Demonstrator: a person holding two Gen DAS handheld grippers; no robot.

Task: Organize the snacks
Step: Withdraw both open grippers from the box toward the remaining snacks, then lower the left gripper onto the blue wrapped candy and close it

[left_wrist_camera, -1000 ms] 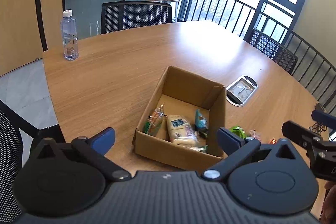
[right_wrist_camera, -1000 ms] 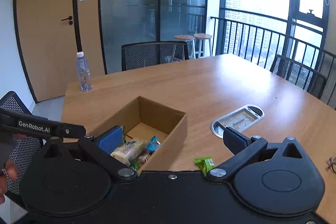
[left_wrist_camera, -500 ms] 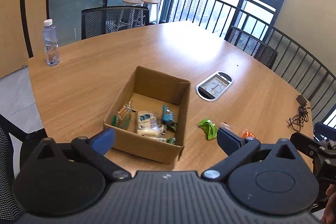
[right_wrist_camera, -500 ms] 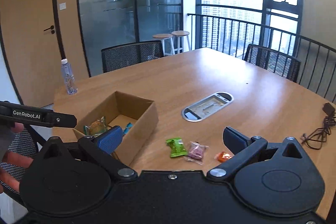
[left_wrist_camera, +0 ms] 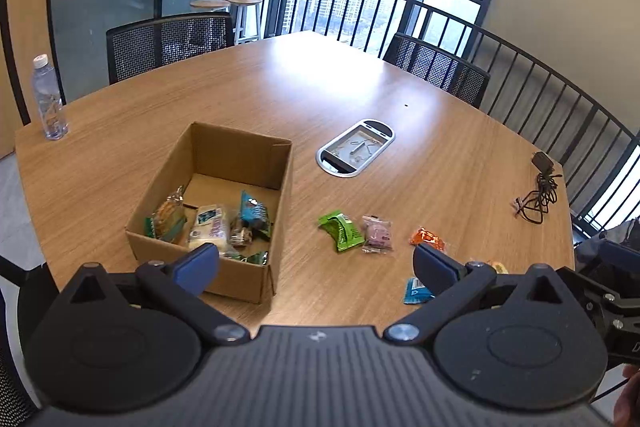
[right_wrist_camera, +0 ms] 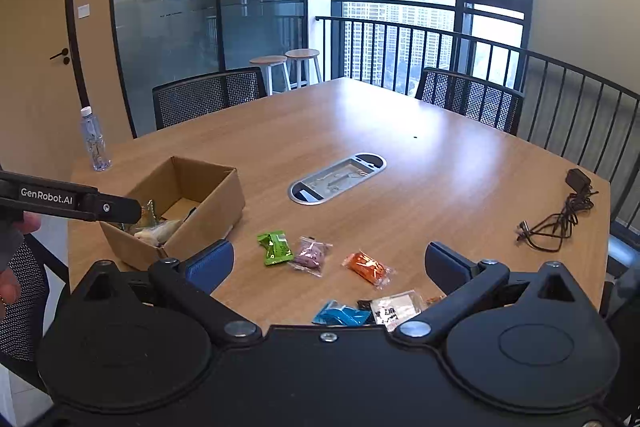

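1. Left gripper [left_wrist_camera: 316, 263]: jaws wide apart, nothing between them; it hangs above the near edge of the round wooden table [left_wrist_camera: 360, 87], near the front right corner of the box.
2. Right gripper [right_wrist_camera: 330, 263]: jaws wide apart, holding nothing; it hangs above the loose snacks at the near table edge.
3. Open brown cardboard box [left_wrist_camera: 240, 151] sits on the table, left of the loose snacks. Inside it: an orange-and-green packet [left_wrist_camera: 166, 217] at left, a pale cream packet [left_wrist_camera: 210, 227] in the middle, a teal packet [left_wrist_camera: 254, 213] leaning at right, and smaller wrappers at the front that are hard to make out.
4. Loose snacks on the table right of the box, in a rough row: a crumpled green packet [right_wrist_camera: 275, 247], a clear packet with pink contents [right_wrist_camera: 310, 255] just beside it, and an orange packet [right_wrist_camera: 368, 269] further right.
5. Closer to the edge: a blue packet [right_wrist_camera: 340, 315] touching a white packet with black print [right_wrist_camera: 396, 309].
6. Elsewhere: an oval silver cable hatch [right_wrist_camera: 338, 177] mid-table, a clear plastic water bottle [right_wrist_camera: 94, 141] upright at the far left edge, and a coiled black cable with adapter [right_wrist_camera: 560, 215] at right.
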